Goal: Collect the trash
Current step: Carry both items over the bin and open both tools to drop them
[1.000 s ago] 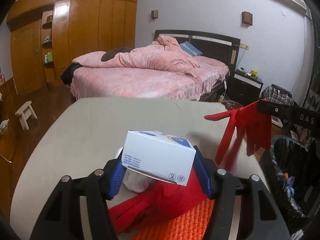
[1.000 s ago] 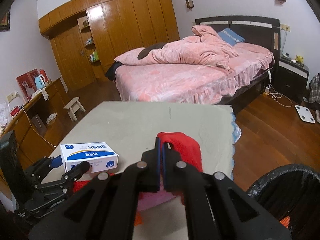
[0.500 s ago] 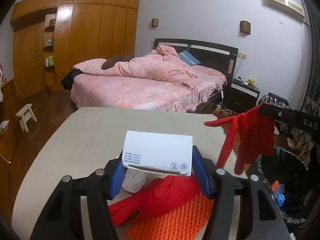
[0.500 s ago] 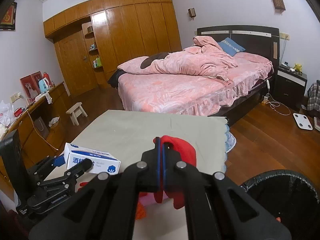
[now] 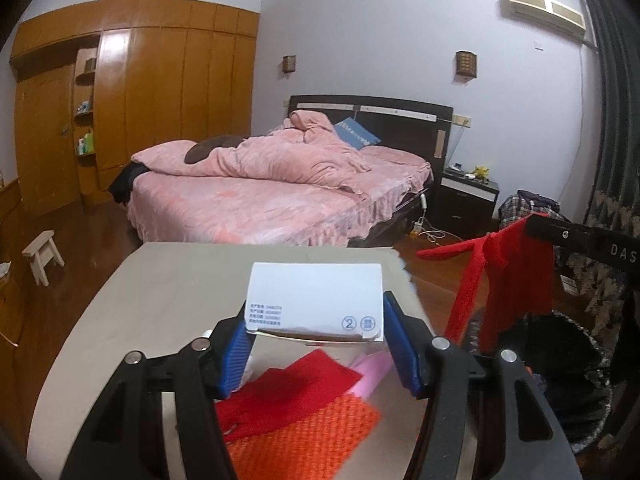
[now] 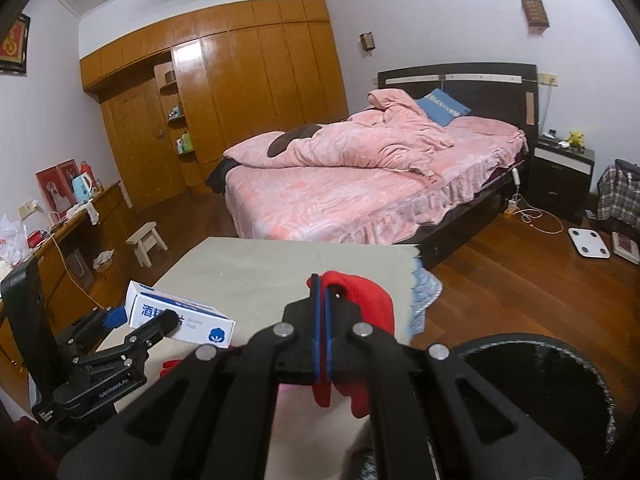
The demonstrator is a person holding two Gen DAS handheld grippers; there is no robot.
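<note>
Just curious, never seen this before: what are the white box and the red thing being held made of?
The white box looks like thin printed cardboard: matte faces, crisp folded edges, a loose flap underneath. The red glove seems a soft knitted fabric, hanging limp with drooping fingers. The orange piece on the table shows a coarse woven or knit texture.

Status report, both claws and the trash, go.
Left claw shut on white box, lifted over table. Right claw shut on red glove, near black bin. Red cloth left on table.
</note>
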